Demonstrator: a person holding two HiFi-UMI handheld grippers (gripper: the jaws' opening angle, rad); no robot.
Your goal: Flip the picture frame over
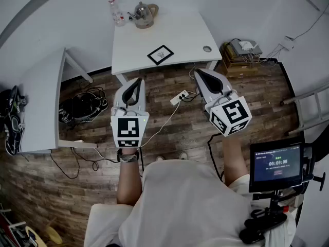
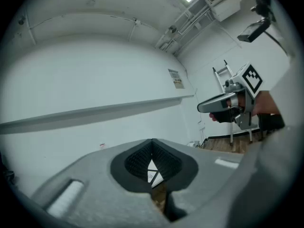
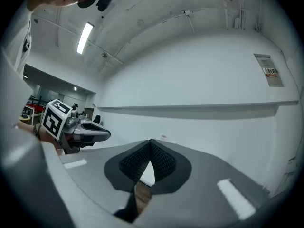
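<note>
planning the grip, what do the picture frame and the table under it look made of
Picture frame: thin black border with a dull look, perhaps wood or plastic; too small to tell. Table: smooth plain white top, likely laminate or painted board.

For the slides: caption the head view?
Person holds left gripper and right gripper, both shut, short of the picture frame on the table.

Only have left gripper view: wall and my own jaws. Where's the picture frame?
Observer: The picture frame lies flat near the front edge of the white table, picture side up.
Operator: Either gripper on it?
Observer: No. Left gripper and right gripper are both short of the table, over the wood floor.
Operator: Anything else on the table?
Observer: A kettle and a small bottle at the far edge, apart from the frame.
</note>
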